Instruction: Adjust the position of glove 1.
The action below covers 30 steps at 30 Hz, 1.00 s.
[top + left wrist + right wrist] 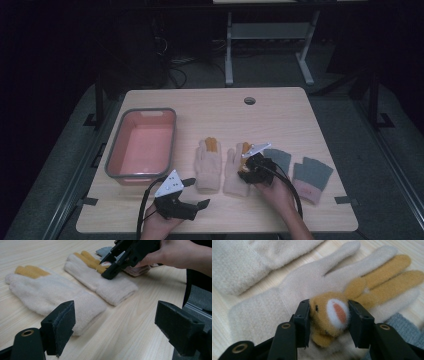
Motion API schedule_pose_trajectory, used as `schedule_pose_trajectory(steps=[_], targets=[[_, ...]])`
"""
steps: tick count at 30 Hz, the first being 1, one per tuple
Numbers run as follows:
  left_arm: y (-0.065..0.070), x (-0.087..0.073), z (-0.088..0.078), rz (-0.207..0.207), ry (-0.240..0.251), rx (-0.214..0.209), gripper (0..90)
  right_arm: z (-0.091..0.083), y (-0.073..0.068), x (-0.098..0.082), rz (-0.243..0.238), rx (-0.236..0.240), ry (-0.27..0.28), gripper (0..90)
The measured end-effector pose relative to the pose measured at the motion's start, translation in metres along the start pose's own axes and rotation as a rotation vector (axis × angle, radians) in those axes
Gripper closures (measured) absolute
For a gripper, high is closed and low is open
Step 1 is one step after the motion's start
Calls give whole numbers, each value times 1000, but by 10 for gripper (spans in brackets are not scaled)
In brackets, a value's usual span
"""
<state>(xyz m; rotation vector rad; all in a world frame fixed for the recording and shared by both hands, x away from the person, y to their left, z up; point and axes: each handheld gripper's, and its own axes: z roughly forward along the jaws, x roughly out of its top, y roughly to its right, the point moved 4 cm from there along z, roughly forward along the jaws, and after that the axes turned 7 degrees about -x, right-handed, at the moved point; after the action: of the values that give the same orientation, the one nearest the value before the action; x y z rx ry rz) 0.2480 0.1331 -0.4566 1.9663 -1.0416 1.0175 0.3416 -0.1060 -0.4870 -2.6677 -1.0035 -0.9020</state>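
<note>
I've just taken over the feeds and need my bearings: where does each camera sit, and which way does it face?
High view: above the person's side, facing forward and down on the pale wooden table; both hands and both tongs show.
Left gripper view: on the left tongs, low over the table, facing the two cream fleece gloves; its open jaws show, empty.
Right gripper view: on the right tongs, close above the cream fleece glove with the tan animal face, jaws pressed either side of that face.
Shared: that glove and the right tongs appear in the high and left gripper views too.
</note>
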Motion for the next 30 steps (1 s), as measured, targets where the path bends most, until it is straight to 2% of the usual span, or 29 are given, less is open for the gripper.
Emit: schedule_pose_trajectory(steps=[13,18,22,30], targets=[[-2,0,-1,-3,5,10,168,-10,1,5,2,24,-5,577],[-4,1,-3,-8,12,17,168,-21,0,17,-1,34,18,580],[-5,1,-4,-11,12,19,169,-32,-2,32,-44,23,12,581],[-6,2,-7,-17,21,25,168,-47,-3,58,-76,30,29,582]])
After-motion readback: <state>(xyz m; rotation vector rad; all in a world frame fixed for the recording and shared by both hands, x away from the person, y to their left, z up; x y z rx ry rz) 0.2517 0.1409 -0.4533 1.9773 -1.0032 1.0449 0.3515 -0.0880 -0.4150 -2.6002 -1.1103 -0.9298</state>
